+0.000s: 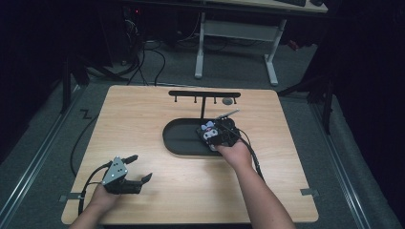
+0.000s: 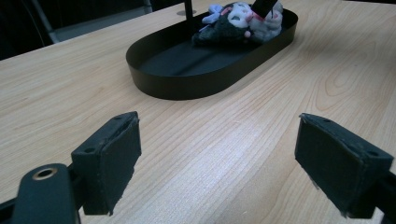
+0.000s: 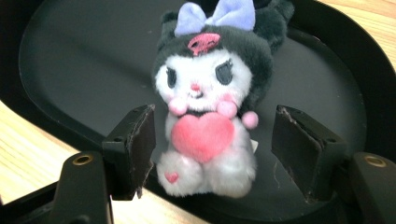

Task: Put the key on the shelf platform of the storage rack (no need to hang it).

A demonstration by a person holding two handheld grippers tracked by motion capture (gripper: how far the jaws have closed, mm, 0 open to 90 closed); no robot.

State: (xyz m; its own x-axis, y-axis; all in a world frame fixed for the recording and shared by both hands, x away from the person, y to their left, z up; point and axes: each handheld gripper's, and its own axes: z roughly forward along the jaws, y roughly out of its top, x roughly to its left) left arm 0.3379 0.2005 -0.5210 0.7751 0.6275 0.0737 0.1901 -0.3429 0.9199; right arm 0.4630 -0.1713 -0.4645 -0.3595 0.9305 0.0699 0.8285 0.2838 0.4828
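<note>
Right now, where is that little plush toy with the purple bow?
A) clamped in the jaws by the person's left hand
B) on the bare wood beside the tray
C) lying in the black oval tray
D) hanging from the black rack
C: the plush toy lies on the floor of the black oval tray, between the open jaws of the right gripper, which do not touch it.

From above, your right gripper (image 1: 220,135) covers most of the plush toy (image 1: 208,130), so you cannot tell its pose there. In your left gripper view, the toy (image 2: 240,21) and the tray's (image 2: 187,84) far end run off the top edge. The small item (image 1: 228,101) under the black rack (image 1: 204,94) is too small to identify.
</note>
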